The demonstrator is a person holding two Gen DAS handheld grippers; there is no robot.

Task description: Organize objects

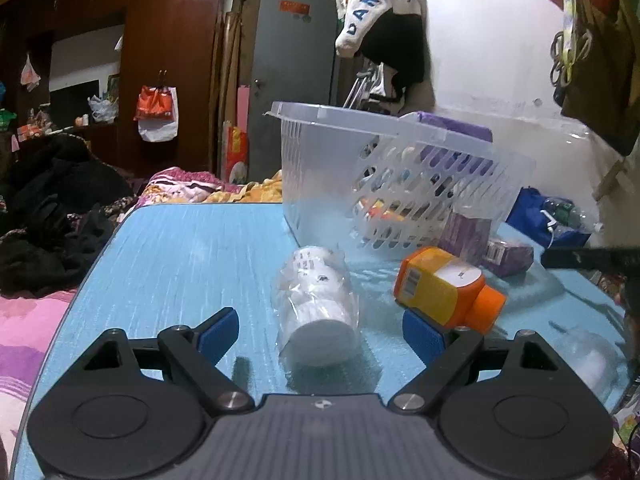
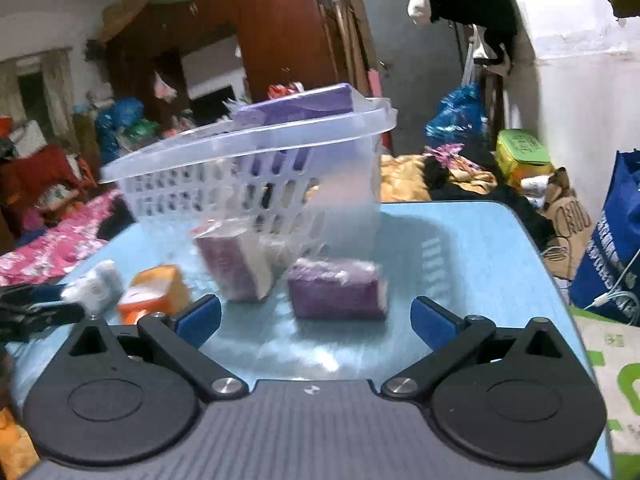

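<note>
Cluttered bedroom, dark wardrobe and heaped clothes behind: a blue table [image 1: 180, 248] carries a tipped clear plastic basket [image 1: 320, 160], leaning on its side with a purple pack [image 2: 304, 110] showing at its upper rim. My left claw [image 1: 320, 334] stands wide above the tabletop, blue pads apart, nothing pressed between them. A white bottle in clear wrap [image 1: 316, 308] lies on its side ahead, in line with the gap between the fingers. Just beside my left claw's right-hand pad lies an orange bottle [image 1: 444, 284], cap toward me. My right claw [image 2: 316, 322] also stands wide and holds nothing. Ahead of it a wrapped purple box [image 2: 338, 288] lies flat on the table, and a second purple box [image 2: 234, 266] leans at the basket's slatted side. A blue bag [image 2: 616, 240] stands off the table's right edge.
</note>
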